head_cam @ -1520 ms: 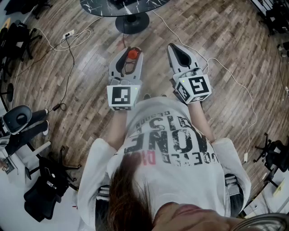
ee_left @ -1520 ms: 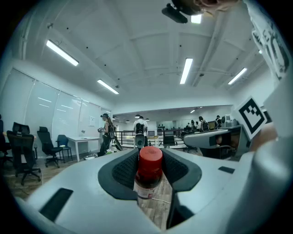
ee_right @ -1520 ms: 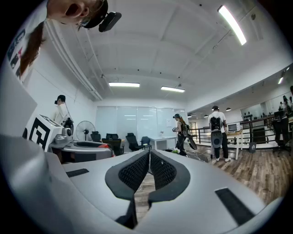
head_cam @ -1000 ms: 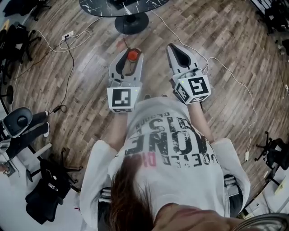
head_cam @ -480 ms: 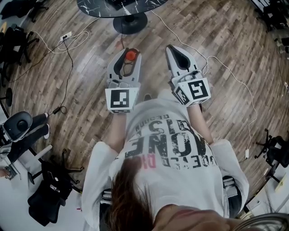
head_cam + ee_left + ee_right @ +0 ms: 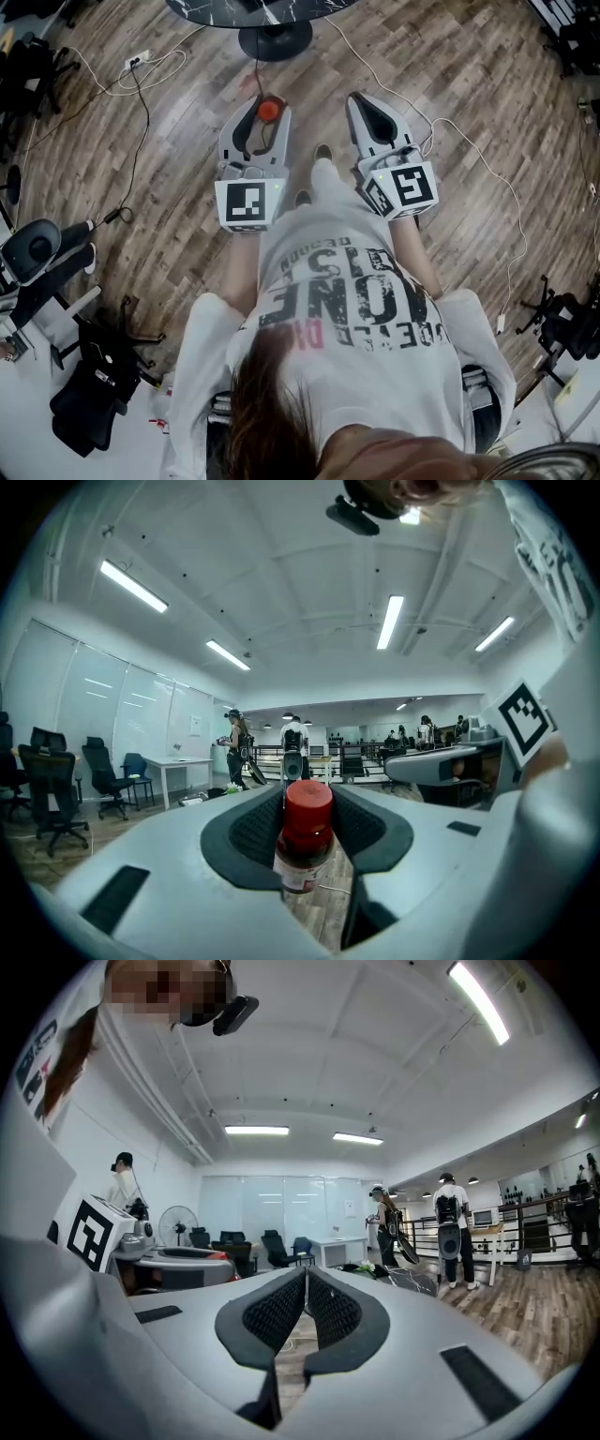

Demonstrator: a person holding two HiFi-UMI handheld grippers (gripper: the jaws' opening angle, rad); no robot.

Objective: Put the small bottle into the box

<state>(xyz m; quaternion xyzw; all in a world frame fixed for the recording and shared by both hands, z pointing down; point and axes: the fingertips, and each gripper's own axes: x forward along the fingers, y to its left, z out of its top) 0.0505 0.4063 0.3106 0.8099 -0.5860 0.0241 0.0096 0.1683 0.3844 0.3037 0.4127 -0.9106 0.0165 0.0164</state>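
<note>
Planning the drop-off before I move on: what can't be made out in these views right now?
- The box: in no view, so its place is unknown.
- The small bottle: the head view shows only its red cap, the left gripper hides the rest; its label print is too small in the left gripper view.
- The table: cut off by the head view's top edge.

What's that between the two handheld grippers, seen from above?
In the head view, the person's leg and shoe show between the left gripper and right gripper, over wooden floor.
</note>
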